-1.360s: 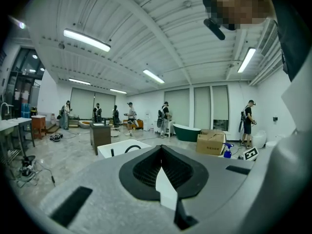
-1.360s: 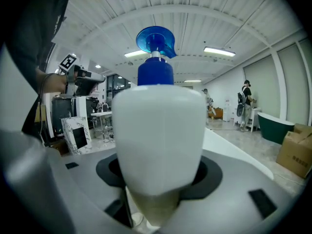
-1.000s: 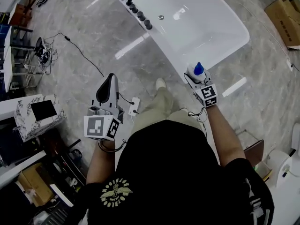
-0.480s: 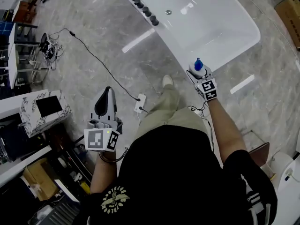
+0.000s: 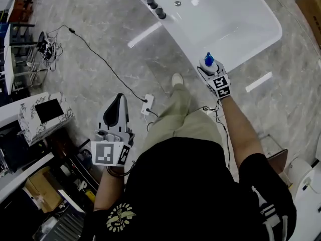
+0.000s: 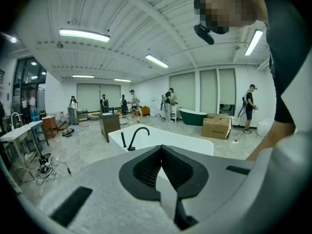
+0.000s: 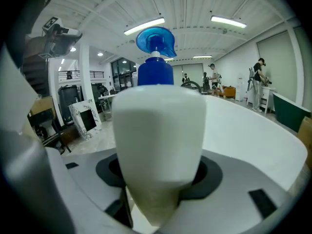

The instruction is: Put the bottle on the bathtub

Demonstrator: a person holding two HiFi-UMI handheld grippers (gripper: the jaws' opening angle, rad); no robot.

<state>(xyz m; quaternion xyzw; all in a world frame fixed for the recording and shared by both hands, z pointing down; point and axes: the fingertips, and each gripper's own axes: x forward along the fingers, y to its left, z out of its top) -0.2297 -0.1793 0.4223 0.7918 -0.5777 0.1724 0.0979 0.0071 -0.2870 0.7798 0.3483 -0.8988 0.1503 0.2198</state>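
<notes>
A white bottle with a blue pump cap stands upright between the jaws of my right gripper, which is shut on it. In the head view the bottle hangs just at the near rim of the white bathtub. The tub fills the right of the right gripper view. My left gripper is held low at the left, over the marble floor, jaws together with nothing between them. Through it the bathtub and its black tap show ahead.
Black tap fittings line the tub's far-left rim. A power strip and black cable lie on the floor. A marble-patterned box stands left. Cardboard boxes and several people are in the distance.
My right gripper has carried the bottle up and forward, closer to the tub's rim. The left gripper has stayed at about the same spot.
</notes>
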